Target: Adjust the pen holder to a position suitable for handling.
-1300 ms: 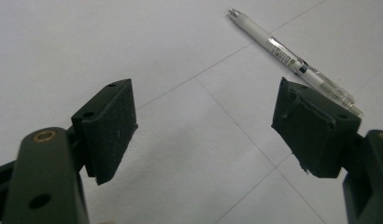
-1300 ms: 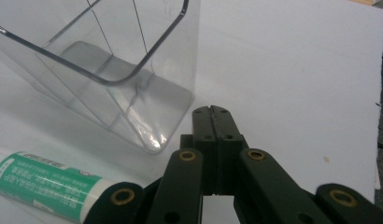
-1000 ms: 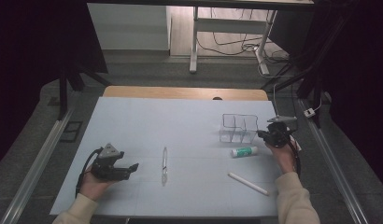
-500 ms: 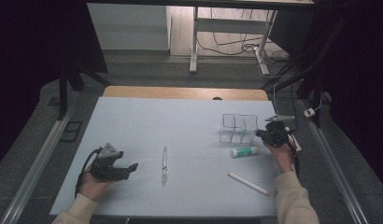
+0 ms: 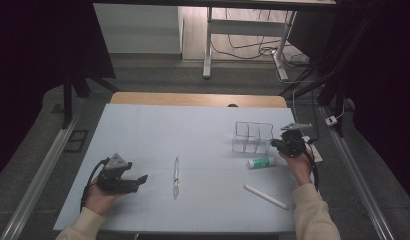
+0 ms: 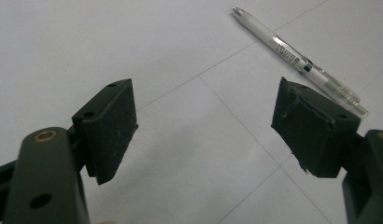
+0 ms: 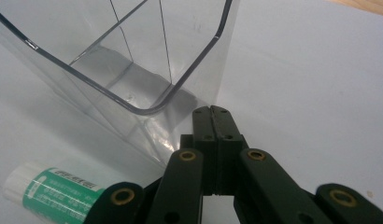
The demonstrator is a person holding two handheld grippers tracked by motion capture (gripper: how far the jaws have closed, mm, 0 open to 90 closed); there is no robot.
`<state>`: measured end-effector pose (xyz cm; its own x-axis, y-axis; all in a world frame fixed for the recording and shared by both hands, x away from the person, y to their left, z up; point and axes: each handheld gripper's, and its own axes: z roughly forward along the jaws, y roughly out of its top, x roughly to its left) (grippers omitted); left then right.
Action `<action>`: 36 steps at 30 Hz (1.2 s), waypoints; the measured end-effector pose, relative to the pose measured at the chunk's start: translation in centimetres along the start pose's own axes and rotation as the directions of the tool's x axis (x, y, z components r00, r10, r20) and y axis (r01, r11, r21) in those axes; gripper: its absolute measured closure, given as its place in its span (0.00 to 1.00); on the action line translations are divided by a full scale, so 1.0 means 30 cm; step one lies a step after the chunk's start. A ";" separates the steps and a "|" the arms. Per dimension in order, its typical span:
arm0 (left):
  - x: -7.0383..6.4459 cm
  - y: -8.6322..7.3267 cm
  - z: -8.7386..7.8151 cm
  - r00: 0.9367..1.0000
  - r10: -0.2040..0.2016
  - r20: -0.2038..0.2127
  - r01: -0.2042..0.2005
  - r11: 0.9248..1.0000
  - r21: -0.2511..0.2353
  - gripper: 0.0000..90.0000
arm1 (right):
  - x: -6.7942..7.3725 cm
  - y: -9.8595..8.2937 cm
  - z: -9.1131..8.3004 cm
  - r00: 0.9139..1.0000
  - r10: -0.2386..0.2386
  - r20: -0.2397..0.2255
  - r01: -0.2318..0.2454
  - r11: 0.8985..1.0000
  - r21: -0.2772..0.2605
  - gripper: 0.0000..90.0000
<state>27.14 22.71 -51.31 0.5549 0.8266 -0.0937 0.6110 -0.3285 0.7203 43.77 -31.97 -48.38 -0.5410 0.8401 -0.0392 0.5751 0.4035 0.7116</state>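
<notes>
Your right gripper (image 5: pixel 279 144) sits at mid-right of the high view w/ its jaws pressed together on nothing; in the right gripper view the closed tips (image 7: pixel 213 116) are right up against the near corner of the clear plastic organizer (image 7: pixel 133 60), can't tell if they actually touch it. Your left gripper (image 5: pixel 139 179) is at lower left of the high view, jaws wide apart, nothing between the pads (image 6: pixel 112 123), resting low over the white table (image 5: pixel 193 130). Count: 1 organizer (image 5: pixel 252 137) w/ several compartments, 1 green-and-white glue stick (image 5: pixel 261 162), 1 clear pen (image 5: pixel 176 176), 1 white stick (image 5: pixel 266 197), 2 grippers. The organizer stands just left of your right gripper in the high view; the glue stick lies flat just below-left of that gripper, and shows at lower left of the right gripper view (image 7: pixel 54 191), beside the organizer's base. The pen lies at frame center, to the right of your left gripper and apart from it; in the left gripper view it's at upper right (image 6: pixel 299 60), beyond the right-hand pad. The white stick lies at lower right, near your right sleeve.
</notes>
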 end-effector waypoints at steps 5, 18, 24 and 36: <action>0.000 -0.001 0.000 1.000 0.002 -0.002 -0.002 1.000 0.001 0.25 | 0.018 0.007 0.007 1.000 -0.016 -0.007 0.016 1.000 0.002 0.99; -0.001 -0.001 0.002 1.000 0.005 -0.005 -0.005 1.000 0.003 0.25 | 0.053 0.034 0.020 0.999 -0.050 -0.013 0.050 0.999 0.009 0.99; -0.002 -0.001 0.003 1.000 0.008 -0.006 -0.008 1.000 0.005 0.25 | 0.057 0.040 0.028 0.998 -0.054 -0.011 0.054 0.998 0.013 0.99; -0.003 -0.002 0.001 1.000 0.011 -0.008 -0.011 1.000 0.005 0.25 | 0.082 0.063 0.043 0.996 -0.085 0.007 0.085 0.996 0.015 0.99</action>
<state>27.07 22.63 -51.36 0.5567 0.8268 -0.0804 0.6080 -0.3396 0.7176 44.31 -28.69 -48.04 -0.5839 0.8051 -0.1044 0.5364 0.4791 0.6948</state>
